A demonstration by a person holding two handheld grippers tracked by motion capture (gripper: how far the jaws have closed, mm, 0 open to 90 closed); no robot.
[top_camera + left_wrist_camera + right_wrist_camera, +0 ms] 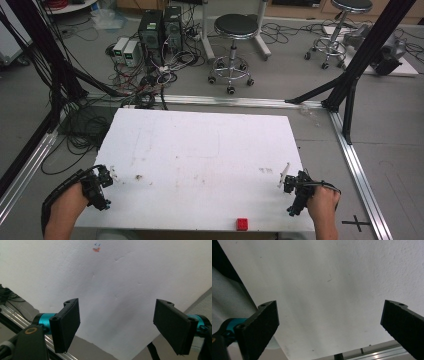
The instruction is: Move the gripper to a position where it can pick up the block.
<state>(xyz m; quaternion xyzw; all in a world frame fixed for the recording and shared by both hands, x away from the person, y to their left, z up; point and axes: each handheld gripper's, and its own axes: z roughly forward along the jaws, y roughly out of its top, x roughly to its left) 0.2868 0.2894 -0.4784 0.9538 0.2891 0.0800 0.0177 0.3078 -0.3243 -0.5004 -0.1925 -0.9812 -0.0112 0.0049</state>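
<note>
On white table (200, 150): red block (242, 224), near edge. I hold left gripper (100, 186) and right gripper (295, 192) at its side edges, jaws wide, empty, seemingly ready.

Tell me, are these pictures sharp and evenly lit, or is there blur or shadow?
High view: evenly lit, slightly soft, the white foam board bright. Left gripper view: a dim shadow down the board between the black fingers. Right gripper view: board grey and shaded, fingers in soft focus.

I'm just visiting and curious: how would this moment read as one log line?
left tool: open, empty | right tool: open, empty | red block: near table edge, untouched
</note>
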